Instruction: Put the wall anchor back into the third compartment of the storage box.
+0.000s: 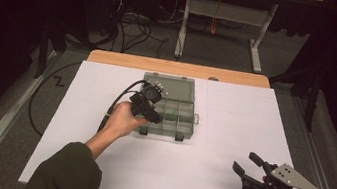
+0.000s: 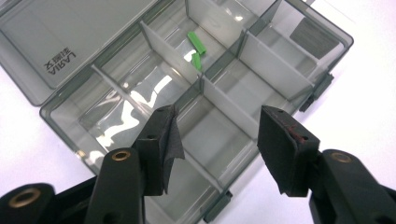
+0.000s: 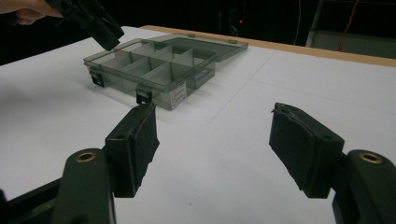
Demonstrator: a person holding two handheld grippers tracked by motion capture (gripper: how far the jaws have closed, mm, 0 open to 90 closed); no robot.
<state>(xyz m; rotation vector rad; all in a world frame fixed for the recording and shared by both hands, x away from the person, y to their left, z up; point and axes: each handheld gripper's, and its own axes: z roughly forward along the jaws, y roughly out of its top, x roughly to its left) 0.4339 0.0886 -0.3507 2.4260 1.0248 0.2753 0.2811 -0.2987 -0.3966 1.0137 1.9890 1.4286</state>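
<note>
Left tool poised over the open box, green bits just ahead

The left tool (image 2: 217,140) hangs over the near side of a smoky grey plastic box (image 1: 189,109) that sits mid-bench with its lid (image 2: 70,32) thrown back flat. Its jaws stand apart with nothing between them. Two small green pieces (image 2: 197,46) lie in one of the middle compartments, one row beyond the tool's tips and a little to its left in the left gripper view, so I'd guess any reach goes forward and down over a divider. The longer green piece lies slantwise across its compartment, roughly in line with the dividers running away from the tool.

The right tool (image 1: 252,171) rests low near the right front corner of the white bench (image 1: 224,183), well apart from the box, jaws spread and holding nothing. The left hand (image 1: 119,120) is plainly the nearer one.

The lid carries the moulded name "LARIIA" with small characters beside it, seen upside down. A small white label (image 3: 178,97) on the box's end is too fine to read
</note>
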